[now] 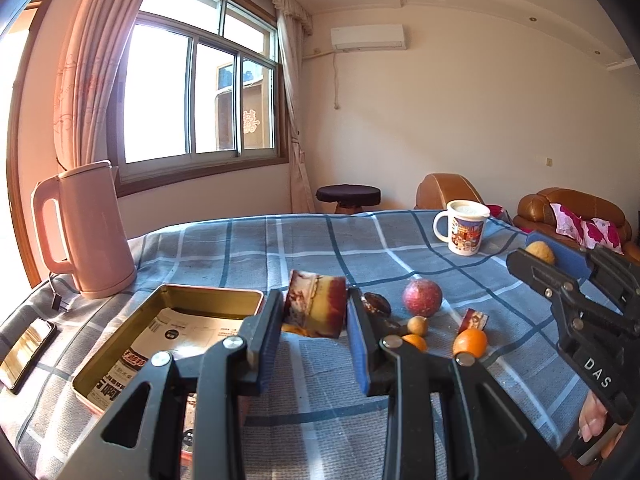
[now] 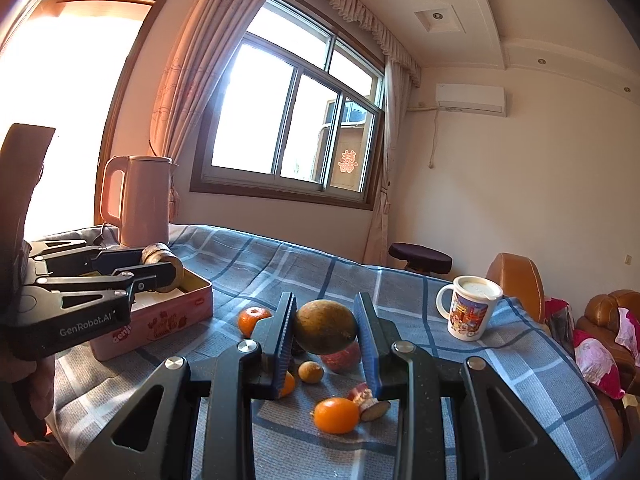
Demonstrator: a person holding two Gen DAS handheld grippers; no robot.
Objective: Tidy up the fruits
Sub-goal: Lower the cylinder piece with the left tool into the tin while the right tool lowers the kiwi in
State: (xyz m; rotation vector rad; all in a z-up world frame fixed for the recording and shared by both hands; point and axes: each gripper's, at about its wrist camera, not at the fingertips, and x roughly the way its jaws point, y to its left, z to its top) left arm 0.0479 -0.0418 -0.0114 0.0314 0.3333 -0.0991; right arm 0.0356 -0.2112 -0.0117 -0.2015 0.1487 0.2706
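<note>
Left wrist view: my left gripper (image 1: 314,316) is clamping a red-and-yellow wrapped piece (image 1: 316,304) squarely between the pads, lifted just right of the open tin (image 1: 120,344), probably so it can drop in. Loose fruit is lying beyond: red round fruit (image 1: 422,297), orange (image 1: 470,342).

Right wrist view: my right gripper (image 2: 326,332) is gripping a brown-green round fruit (image 2: 326,327) across its middle, raised over the pile on the checked cloth (image 2: 520,360). The pink tin (image 2: 160,320) is sitting far left, so this one is likely waiting its turn.
</note>
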